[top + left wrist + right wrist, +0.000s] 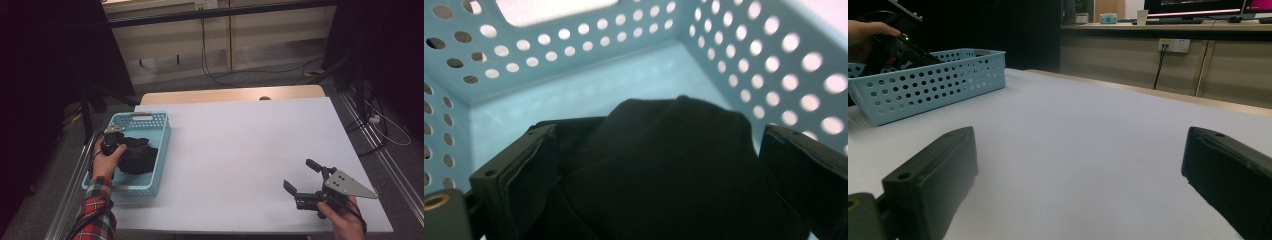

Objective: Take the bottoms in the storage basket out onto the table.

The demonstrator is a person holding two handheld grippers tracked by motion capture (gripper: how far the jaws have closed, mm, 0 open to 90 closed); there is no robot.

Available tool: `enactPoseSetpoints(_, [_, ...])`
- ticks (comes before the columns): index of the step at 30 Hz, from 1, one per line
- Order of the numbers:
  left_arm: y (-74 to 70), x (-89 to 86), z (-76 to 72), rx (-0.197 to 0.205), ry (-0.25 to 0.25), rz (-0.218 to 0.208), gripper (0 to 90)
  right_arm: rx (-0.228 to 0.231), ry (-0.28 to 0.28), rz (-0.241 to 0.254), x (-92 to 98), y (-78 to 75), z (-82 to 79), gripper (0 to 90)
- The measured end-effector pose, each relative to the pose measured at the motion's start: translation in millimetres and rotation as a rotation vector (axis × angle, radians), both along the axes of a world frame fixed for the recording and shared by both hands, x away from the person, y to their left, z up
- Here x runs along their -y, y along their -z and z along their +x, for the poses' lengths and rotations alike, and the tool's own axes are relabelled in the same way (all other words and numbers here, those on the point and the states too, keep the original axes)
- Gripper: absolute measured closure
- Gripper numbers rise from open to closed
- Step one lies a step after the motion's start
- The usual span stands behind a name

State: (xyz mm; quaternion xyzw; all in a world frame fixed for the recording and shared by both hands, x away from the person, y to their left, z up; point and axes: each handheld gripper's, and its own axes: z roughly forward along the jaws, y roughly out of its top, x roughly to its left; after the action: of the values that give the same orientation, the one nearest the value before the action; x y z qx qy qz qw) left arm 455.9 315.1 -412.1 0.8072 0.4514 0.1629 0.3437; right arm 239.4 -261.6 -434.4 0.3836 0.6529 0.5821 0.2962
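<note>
Where the person's right hand comes in at the near right edge of the high view, it holds the right gripper low over the white desk, its jaws spread wide apart with nothing between them. A grey three-cornered plate sits on top of that gripper. From the right gripper view the two black jaws frame only bare desk surface, and the blue basket stands well apart at the far left of that view.

At the near left, a forearm in a red plaid sleeve leads up to the left hand, which holds the left gripper down inside the pale blue perforated basket. That basket sits at the left edge of the desk. A crumpled black cloth lies in the basket, toward its middle and near part. In the left gripper view the cloth bulges up between the two jaws, which stand apart on either side of it; whether they press on it cannot be told. The basket's floor and dotted walls rise behind the cloth.

Beyond the desk's far wooden edge lie grey floor, dark cables and pale cabinet panels.
</note>
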Motion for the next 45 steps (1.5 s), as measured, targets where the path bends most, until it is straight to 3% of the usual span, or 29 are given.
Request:
enactPoseSetpoints(9, [11.1,1.2,0.6,-0.064,0.008,0.048,2.4,0.001,-0.006,0.0,-0.5,-0.1,-0.6,1.3])
enactPoseSetpoints(23, [24.3,6.8,-1.1,-0.061,0.053,0.189,0.0,0.003,-0.006,-0.001,-1.0,-0.6,-1.1,1.3])
enactPoseSetpoints(29, [26.3,8.2,-0.6,-0.068,0.028,0.215,0.0,0.003,-0.007,-0.002,-0.7,-0.6,-1.1,1.3])
enactPoseSetpoints(32, [27.9,8.6,-1.5,-0.067,-0.003,0.203,0.0,0.002,-0.007,-0.003,-0.9,-0.7,-1.2,1.4])
enactPoseSetpoints(45, [27.5,12.7,-5.0,-0.09,-0.051,0.221,3.8,0.009,-0.01,-0.014,-1.8,-1.6,-1.6,1.4])
